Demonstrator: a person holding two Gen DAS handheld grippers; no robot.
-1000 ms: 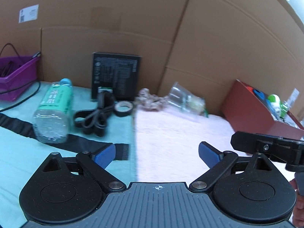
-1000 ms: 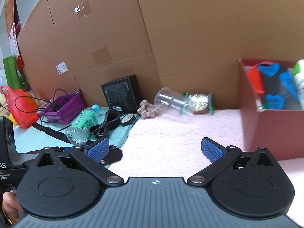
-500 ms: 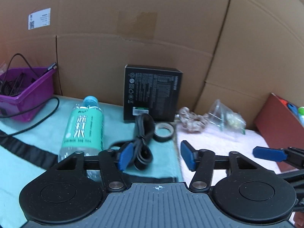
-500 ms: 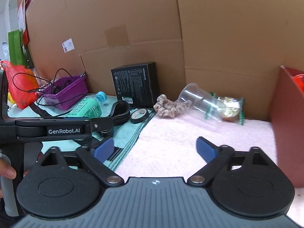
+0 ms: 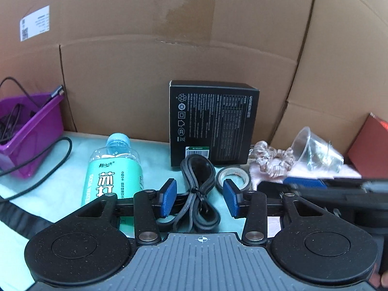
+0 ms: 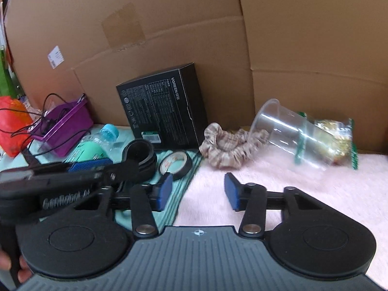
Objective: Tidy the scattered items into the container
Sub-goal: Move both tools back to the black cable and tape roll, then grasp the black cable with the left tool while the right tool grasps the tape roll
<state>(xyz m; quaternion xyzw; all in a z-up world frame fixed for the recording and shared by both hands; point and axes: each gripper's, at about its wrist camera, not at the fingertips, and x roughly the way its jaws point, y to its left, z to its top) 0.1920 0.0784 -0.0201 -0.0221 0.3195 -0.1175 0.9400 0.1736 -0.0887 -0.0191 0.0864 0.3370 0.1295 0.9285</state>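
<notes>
Cable (image 5: 197, 194): bundled black cord, lay on teal cloth just in front of black box (image 5: 213, 123); long axis ran from box toward the camera.
L gripper (image 5: 200, 198): nearer hand; cable sat directly ahead, between its blue pads, pads not pressing yet. Jaws about half wide, had just been closing.
R gripper (image 6: 197, 190): right of box, over pink towel edge; nothing between pads, half wide, also just closing.
Tape roll (image 5: 232, 177): just right of cable, near box front.
Scrunchie (image 6: 230, 145) + clear cup (image 6: 286, 131): right of box.
Container (image 5: 371, 148): red box far right of black box, L view only.
R view only: snack bag (image 6: 337, 135) behind cup.
Judgement: L grab looked next; approach lined up w/ cable axis.
</notes>
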